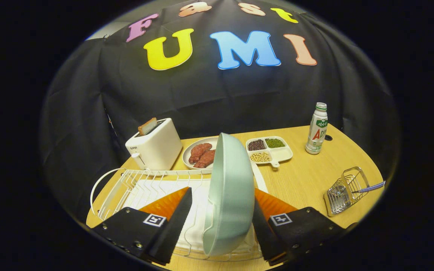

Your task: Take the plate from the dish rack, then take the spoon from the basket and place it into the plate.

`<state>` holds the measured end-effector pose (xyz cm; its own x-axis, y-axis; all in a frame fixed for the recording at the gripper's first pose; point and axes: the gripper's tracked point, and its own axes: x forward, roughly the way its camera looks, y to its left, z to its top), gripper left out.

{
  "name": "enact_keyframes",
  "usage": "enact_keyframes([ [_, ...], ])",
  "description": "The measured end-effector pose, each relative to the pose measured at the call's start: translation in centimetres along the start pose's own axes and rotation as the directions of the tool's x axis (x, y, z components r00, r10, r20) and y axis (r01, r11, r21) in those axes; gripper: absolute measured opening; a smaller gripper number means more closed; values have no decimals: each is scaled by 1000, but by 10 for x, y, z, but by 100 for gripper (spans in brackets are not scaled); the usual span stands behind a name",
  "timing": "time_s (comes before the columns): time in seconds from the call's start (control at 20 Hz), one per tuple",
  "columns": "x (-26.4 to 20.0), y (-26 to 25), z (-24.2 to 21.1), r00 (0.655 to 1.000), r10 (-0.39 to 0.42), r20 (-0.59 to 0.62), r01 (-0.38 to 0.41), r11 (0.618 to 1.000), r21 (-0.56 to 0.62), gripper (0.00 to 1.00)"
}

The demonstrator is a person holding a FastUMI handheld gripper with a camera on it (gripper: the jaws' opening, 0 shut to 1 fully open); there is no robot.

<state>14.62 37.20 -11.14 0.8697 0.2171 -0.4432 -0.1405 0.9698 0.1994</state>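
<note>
A pale green plate (pixel 228 188) stands on edge in the white wire dish rack (pixel 141 184), tilted slightly. My gripper (pixel 222 192) is open and straddles the plate, one finger on each side. The left finger (pixel 175 218) is a small gap away from the plate, while the right finger (pixel 264 226) sits close against its back. Off beyond the right finger, a small metal wire basket (pixel 343 192) rests on the wooden table (pixel 303 177). A spoon with a blue checked handle (pixel 369 187) sticks out of it to the right.
Behind the rack stands a white toaster (pixel 156 148) with a slice of bread in it. Next to it are a plate of meat (pixel 201 153), a divided dish of beans (pixel 270 148) and a white bottle (pixel 317 130). The black cloth wall closes the back.
</note>
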Motion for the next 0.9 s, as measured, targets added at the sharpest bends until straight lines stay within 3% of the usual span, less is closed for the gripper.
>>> enact_keyframes([
  [0.15, -1, -7, -2, 998, -55, -26, 55, 998, -6, 42],
  [0.55, -10, -20, 12, 969, -244, -29, 243, 969, -44, 29],
  [0.9, -20, -2, 40, 935, -352, 48, 353, 904, -243, 29],
])
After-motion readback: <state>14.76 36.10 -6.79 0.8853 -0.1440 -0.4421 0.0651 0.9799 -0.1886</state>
